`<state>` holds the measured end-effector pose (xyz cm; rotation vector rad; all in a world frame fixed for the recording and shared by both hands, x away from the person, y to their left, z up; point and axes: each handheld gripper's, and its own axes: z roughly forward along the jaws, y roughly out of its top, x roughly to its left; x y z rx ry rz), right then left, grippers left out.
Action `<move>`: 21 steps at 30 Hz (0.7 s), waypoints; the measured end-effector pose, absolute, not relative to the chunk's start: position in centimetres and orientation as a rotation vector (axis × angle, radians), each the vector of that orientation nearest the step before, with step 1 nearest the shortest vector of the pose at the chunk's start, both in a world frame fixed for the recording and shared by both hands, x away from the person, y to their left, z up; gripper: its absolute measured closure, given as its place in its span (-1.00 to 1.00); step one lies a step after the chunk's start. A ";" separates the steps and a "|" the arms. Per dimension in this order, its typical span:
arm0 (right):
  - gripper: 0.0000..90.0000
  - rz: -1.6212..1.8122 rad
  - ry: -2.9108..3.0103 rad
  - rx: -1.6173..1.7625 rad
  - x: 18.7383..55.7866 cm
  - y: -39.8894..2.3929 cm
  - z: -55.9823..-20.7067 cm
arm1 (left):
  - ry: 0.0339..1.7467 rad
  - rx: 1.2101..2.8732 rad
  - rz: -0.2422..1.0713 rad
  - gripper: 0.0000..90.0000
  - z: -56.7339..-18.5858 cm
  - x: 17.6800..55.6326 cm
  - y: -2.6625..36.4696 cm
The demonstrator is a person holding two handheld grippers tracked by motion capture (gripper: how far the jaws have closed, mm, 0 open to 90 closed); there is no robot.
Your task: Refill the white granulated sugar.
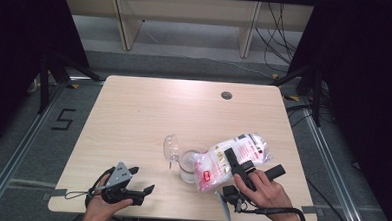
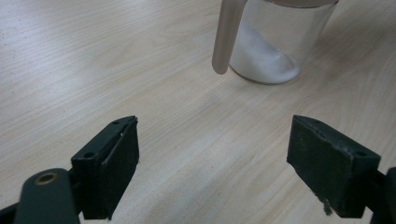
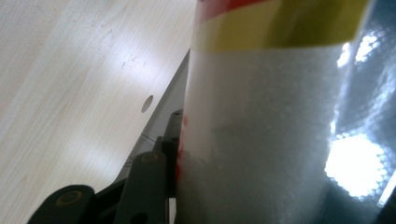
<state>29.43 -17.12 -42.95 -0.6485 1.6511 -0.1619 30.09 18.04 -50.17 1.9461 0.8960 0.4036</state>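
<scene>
A clear bag of white grains [image 1: 234, 154] with a red and yellow label lies tilted, its lower end over a small glass jar [image 1: 188, 166]. My right gripper [image 1: 237, 162] is shut on the bag's middle. In the right gripper view the bag [image 3: 266, 140] presses against the one black finger [image 3: 172, 140] that shows. The jar's hinged lid [image 1: 171, 146] stands open to its left. Near the front left edge my left gripper [image 1: 142, 179] rests open, holding nothing. In the left gripper view it [image 2: 215, 163] points at the jar [image 2: 273, 46], which holds some white grains.
The light wooden table [image 1: 134, 113] has a round cable hole [image 1: 226, 95] near its far edge. Dark stands and cables flank the table on both sides.
</scene>
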 end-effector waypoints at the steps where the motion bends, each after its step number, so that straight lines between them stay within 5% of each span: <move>1: 0.42 -0.164 1.644 -0.652 29.4 -17.1 -42.9 | 0.891 1.946 0.408 -0.63 -50.2 30.1 18.1; 21: 0.42 -0.177 1.648 -0.649 29.1 -17.1 -42.7 | 0.900 1.950 0.412 -0.63 -50.1 30.0 18.0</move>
